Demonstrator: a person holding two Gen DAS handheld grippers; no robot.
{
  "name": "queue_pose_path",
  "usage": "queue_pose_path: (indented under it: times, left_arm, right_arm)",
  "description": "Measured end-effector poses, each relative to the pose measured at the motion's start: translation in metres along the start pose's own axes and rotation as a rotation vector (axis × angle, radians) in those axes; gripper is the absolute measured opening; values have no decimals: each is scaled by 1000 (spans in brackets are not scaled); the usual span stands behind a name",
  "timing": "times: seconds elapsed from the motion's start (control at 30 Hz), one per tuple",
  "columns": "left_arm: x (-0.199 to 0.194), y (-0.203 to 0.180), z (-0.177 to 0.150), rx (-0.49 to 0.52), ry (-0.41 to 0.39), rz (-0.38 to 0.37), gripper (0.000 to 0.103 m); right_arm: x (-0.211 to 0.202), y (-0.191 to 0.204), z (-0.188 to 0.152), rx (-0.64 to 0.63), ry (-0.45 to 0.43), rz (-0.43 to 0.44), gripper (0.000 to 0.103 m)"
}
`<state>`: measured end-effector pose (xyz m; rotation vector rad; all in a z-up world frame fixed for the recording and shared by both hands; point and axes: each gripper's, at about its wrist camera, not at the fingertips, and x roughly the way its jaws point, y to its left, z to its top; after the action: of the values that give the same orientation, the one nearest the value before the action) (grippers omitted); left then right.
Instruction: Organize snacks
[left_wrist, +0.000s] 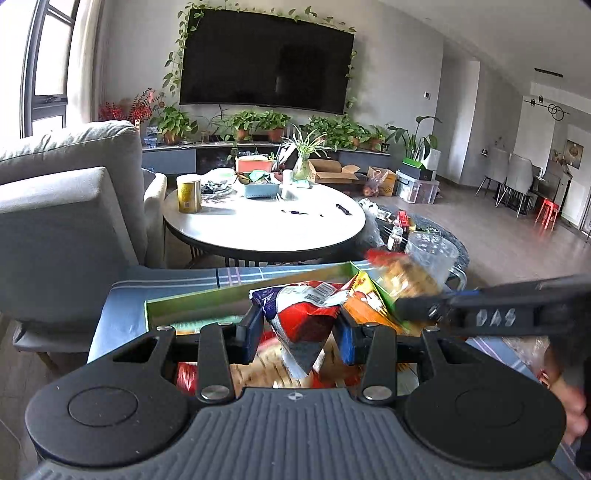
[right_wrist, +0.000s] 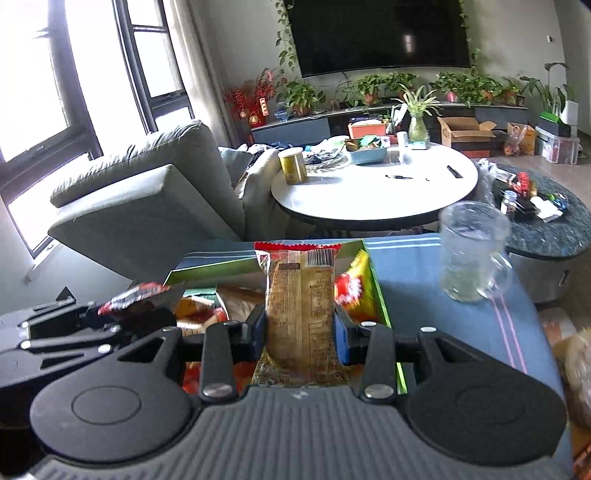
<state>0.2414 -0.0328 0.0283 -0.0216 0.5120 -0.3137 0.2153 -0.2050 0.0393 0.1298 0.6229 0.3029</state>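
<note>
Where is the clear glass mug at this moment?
The glass mug stands on the blue cloth, right of the green box in the right wrist view, before the round dark table.

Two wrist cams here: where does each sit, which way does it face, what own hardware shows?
Left wrist: on the left tongs, looking along them and slightly down at the green box; shut on a red-and-white snack bag; right tongs enter from the right.
Right wrist: on the right tongs, same heading; gripping a tan snack pack; left tongs at left.
Shared: box, glass mug, white round table, TV.
</note>
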Motion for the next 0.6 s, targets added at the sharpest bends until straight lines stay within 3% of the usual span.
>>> queue_pose_path:
  times: [0.17, 0.23, 0.3, 0.6]
  left_arm:
    - [30, 6, 3, 13, 24, 26, 41]
    - [34, 10, -1, 0, 27, 45, 50]
    - [35, 16, -4, -19, 23, 55, 72]
    - [17, 18, -10, -45, 2, 49, 80]
  right_arm:
    - [32, 7, 5, -13, 28, 10, 80]
    - [38, 6, 3, -6, -6, 30, 80]
    - [41, 1, 0, 11, -39, 4, 80]
    - [24, -6, -7, 71, -35, -5, 80]
